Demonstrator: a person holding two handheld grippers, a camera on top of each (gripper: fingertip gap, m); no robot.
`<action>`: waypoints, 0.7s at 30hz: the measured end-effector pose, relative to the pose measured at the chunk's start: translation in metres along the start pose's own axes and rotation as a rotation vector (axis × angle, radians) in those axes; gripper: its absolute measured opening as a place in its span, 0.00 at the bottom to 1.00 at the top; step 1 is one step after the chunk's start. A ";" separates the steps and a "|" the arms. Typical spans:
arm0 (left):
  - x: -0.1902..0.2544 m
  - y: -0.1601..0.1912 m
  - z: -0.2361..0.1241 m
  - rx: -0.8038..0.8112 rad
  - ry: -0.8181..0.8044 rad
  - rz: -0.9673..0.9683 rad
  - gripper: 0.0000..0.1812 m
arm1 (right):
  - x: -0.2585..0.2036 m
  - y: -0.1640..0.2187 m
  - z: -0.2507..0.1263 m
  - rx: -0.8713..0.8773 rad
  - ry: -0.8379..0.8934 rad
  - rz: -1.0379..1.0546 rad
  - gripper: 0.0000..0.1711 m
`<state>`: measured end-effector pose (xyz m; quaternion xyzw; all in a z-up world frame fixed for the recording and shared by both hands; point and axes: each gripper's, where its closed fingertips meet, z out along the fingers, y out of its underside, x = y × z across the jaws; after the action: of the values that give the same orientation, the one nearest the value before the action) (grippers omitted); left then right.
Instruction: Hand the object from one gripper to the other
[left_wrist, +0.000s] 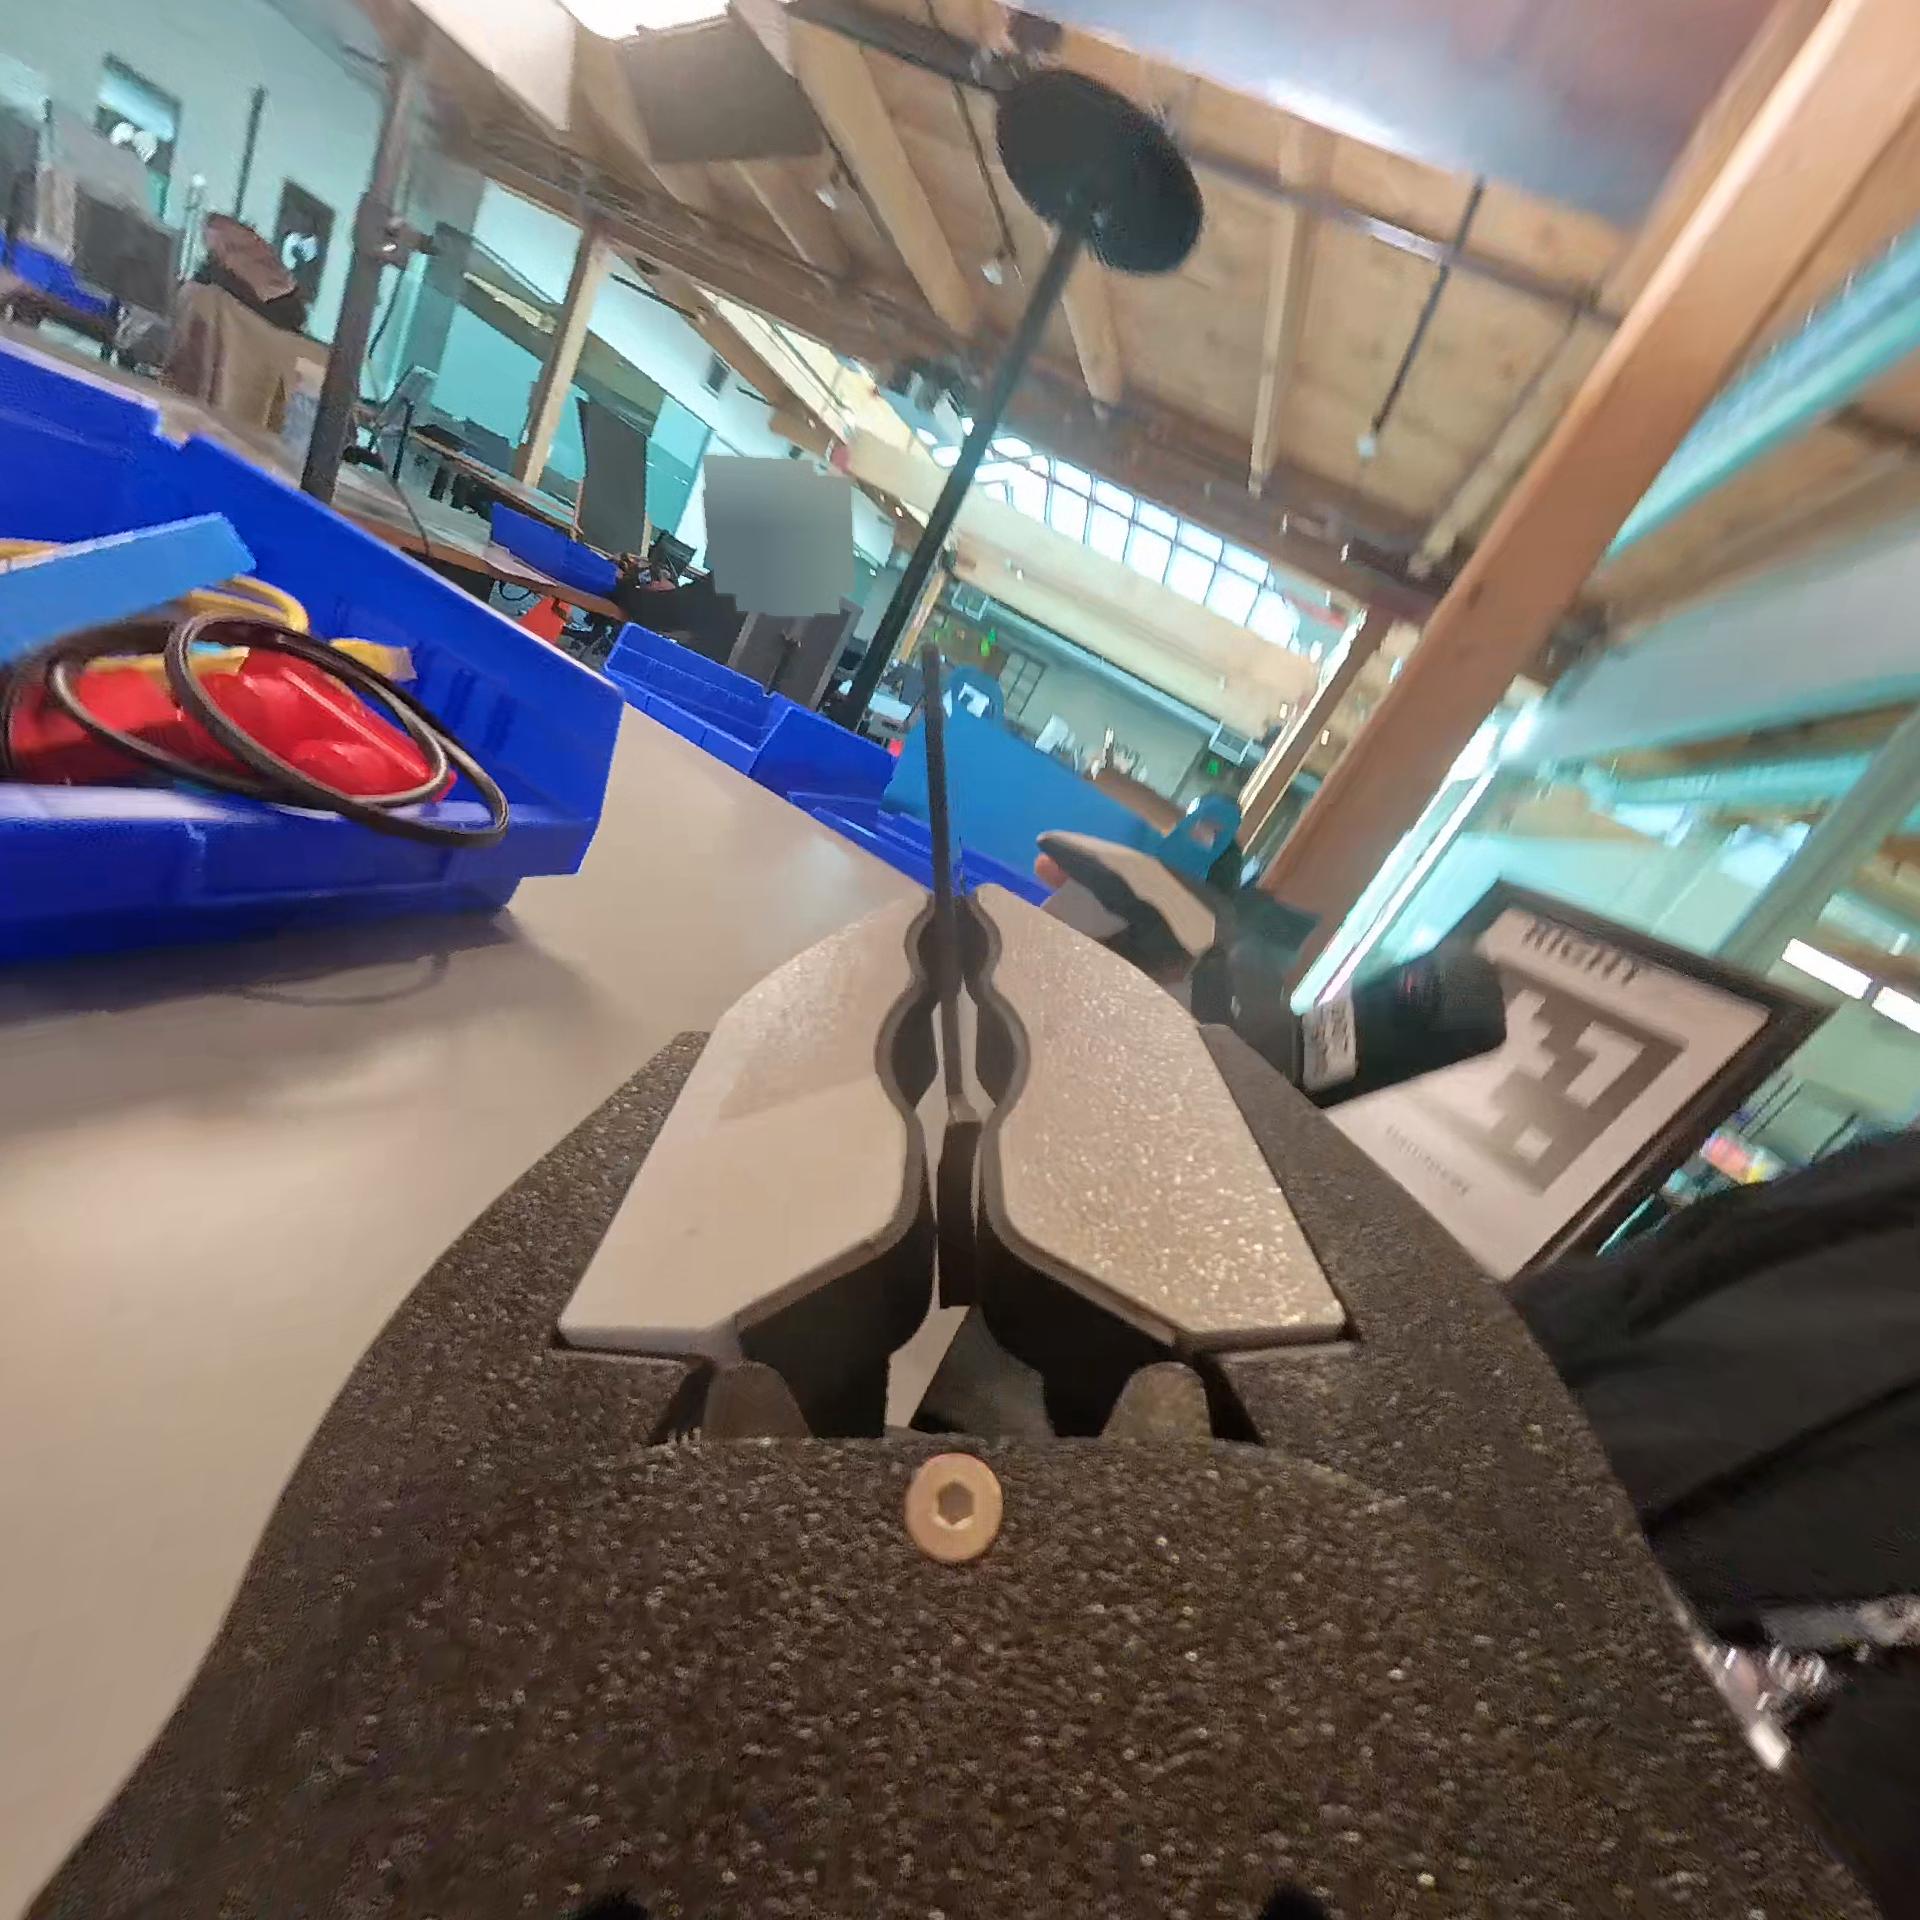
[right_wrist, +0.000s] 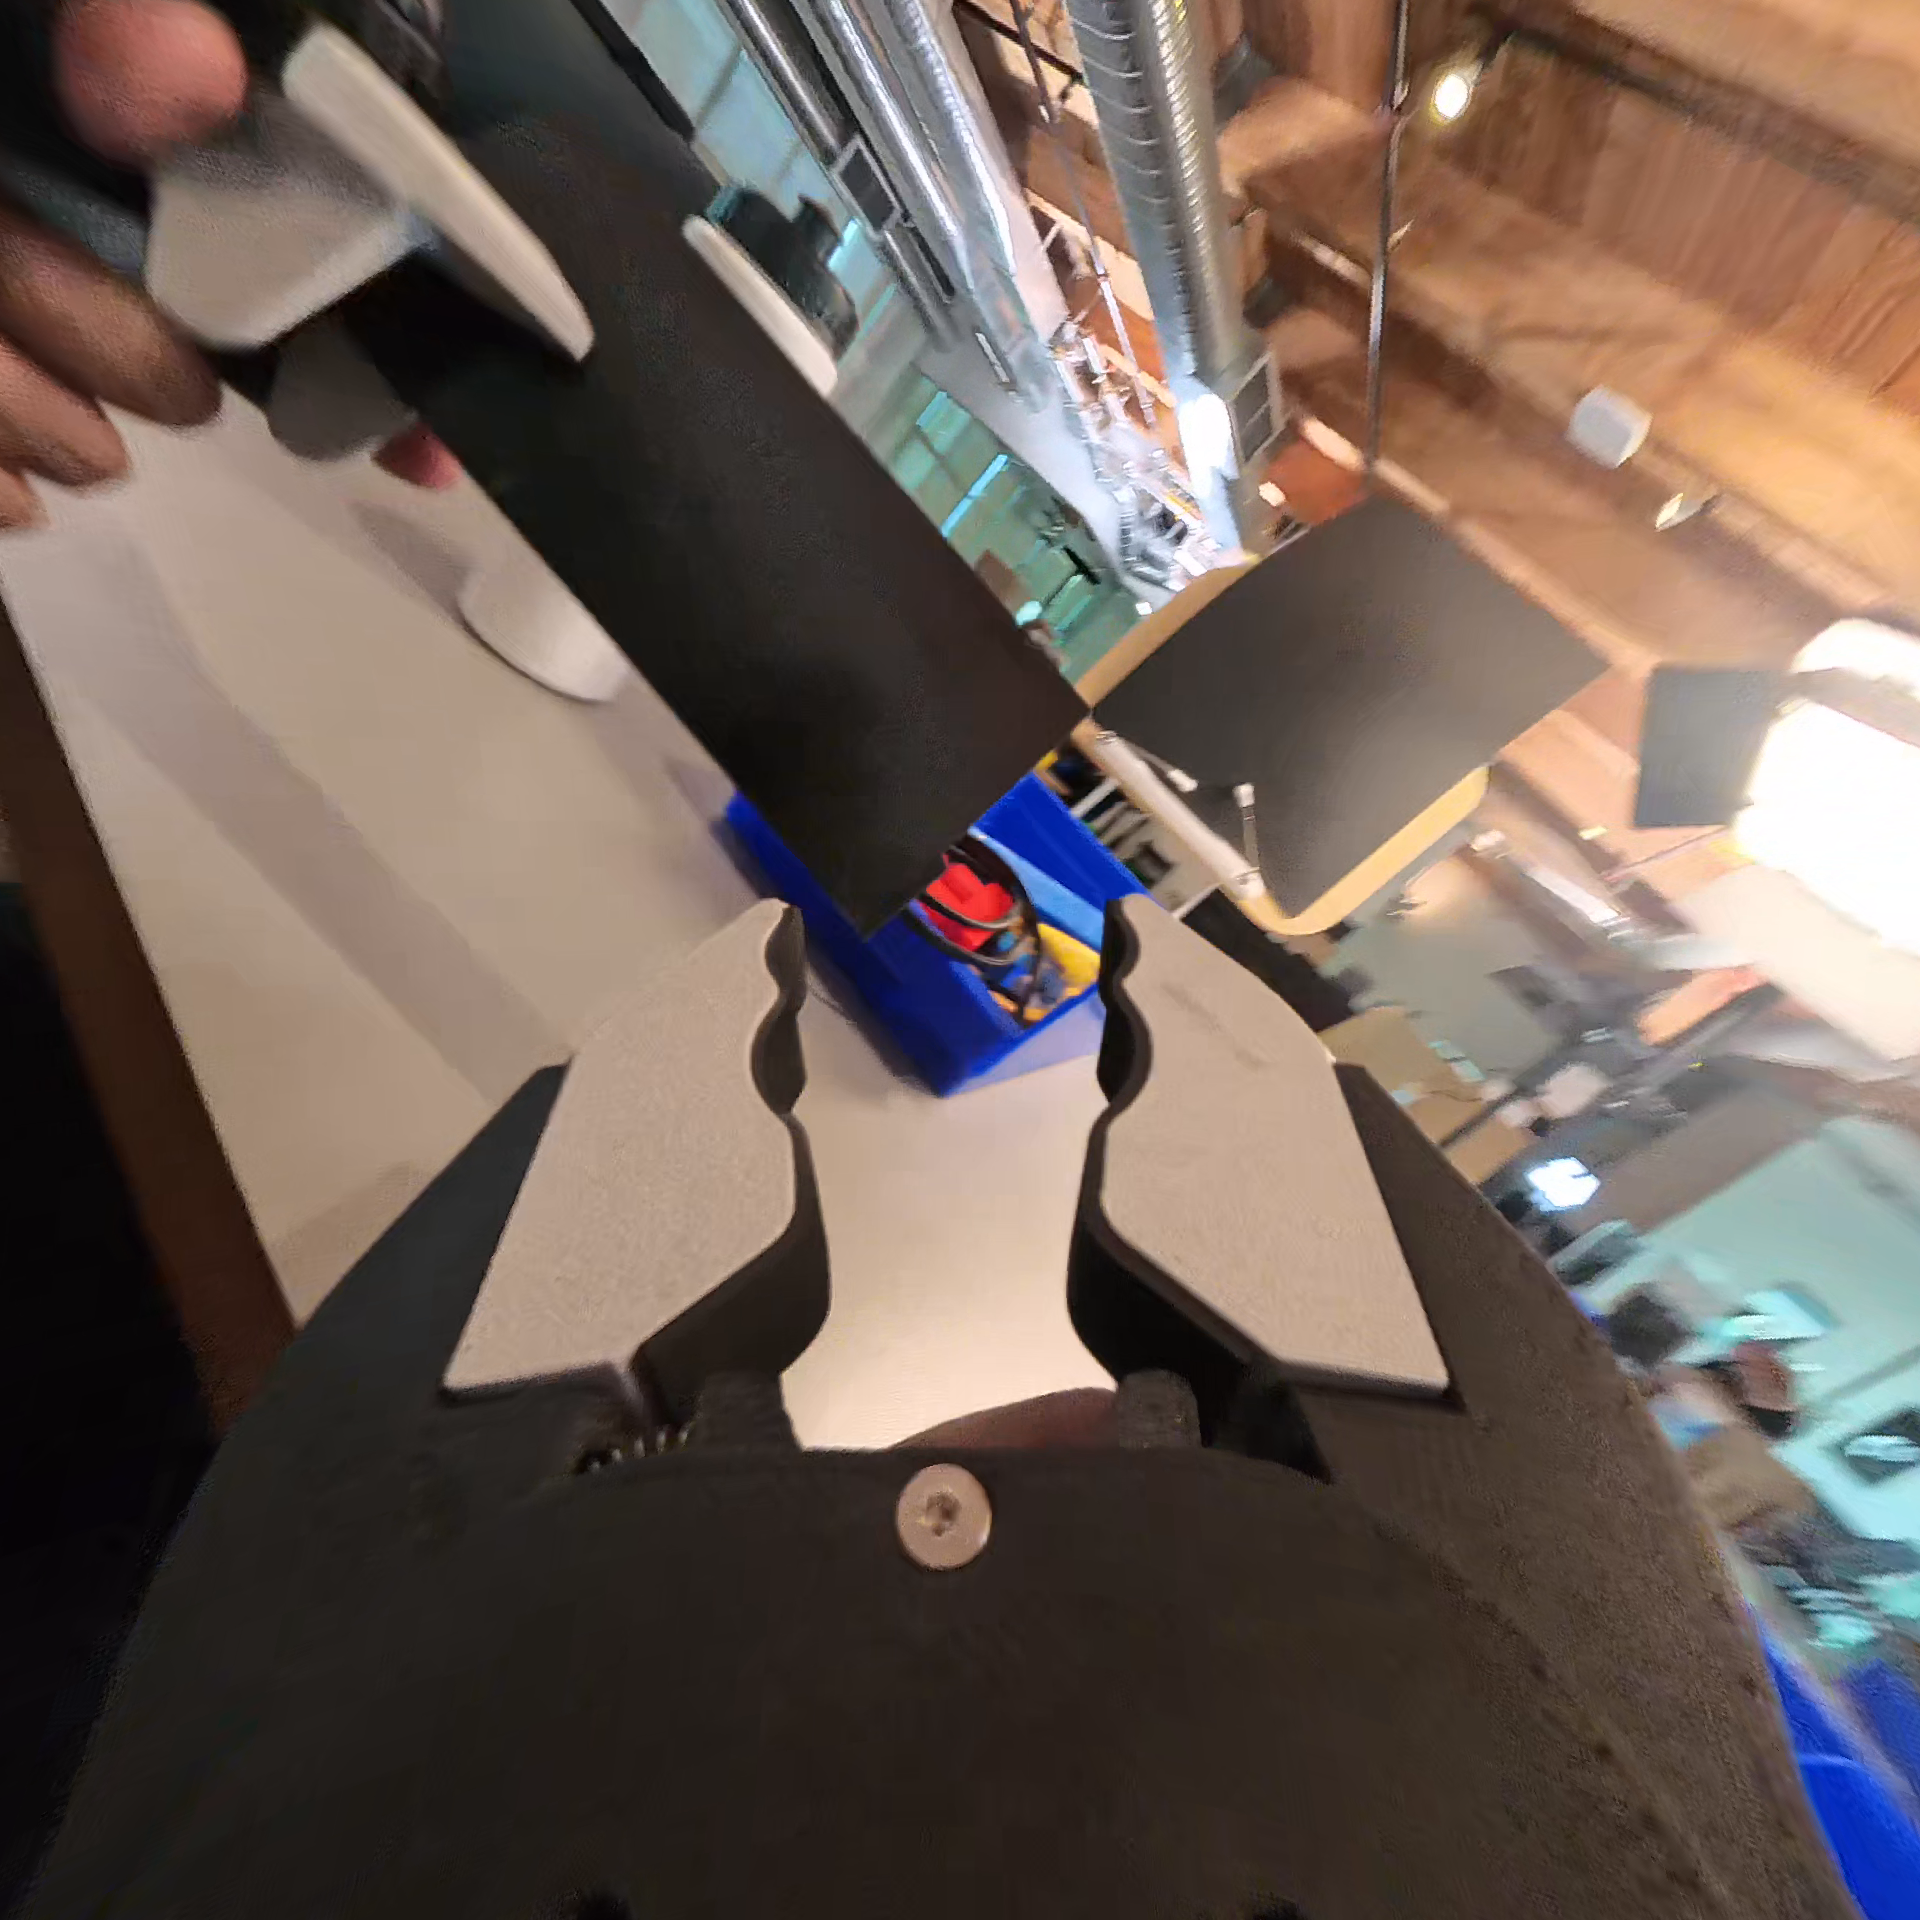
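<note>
**Thin black sheet clamped in the left gripper, right gripper wide apart below it**

The left gripper (left_wrist: 948, 914) is clenched on a thin, flat black sheet (left_wrist: 940, 790). In the left wrist view the sheet shows edge-on, as a dark line that rises from between the grey textured fingers (left_wrist: 790, 1122). In the right wrist view the same black sheet (right_wrist: 748, 582) appears as a broad dark panel that comes down from the upper left, where the left gripper and a person's hand (right_wrist: 73, 301) hold it.

The right gripper (right_wrist: 948, 935) stands released, its two grey fingers well apart and nothing between them. The lower corner of the sheet hangs just above the gap between the fingertips; the pictures do not show if it touches them.

Both grippers are over a light grey table (left_wrist: 260, 1143). On it stands a blue plastic bin (left_wrist: 312, 862) with a red plastic part (left_wrist: 291, 727), thin black rubber rings (left_wrist: 343, 748) and some yellow pieces inside. In the right wrist view this blue bin (right_wrist: 966, 1039) lies directly beyond the open fingers, partly covered by the sheet's corner. More blue bins (left_wrist: 748, 707) stand along the far edge of the table. A white round disc (right_wrist: 540, 634) lies on the table behind the sheet.
</note>
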<state>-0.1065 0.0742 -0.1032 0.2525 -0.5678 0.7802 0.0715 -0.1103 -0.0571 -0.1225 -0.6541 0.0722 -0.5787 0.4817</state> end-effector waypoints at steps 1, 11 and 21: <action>-0.004 0.000 0.002 0.024 -0.013 -0.059 0.02 | -0.002 0.000 0.002 -0.003 0.029 -0.060 0.33; -0.002 0.034 0.034 0.092 -0.013 -0.458 0.01 | -0.010 0.010 0.017 -0.146 0.309 -0.447 0.33; 0.055 0.020 0.041 0.066 0.179 -0.014 0.48 | 0.014 0.020 0.010 -0.170 0.200 0.085 0.01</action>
<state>-0.1490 0.0200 -0.0854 0.1881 -0.5313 0.8175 0.1188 -0.0881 -0.0710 -0.1258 -0.6280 0.1962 -0.6118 0.4391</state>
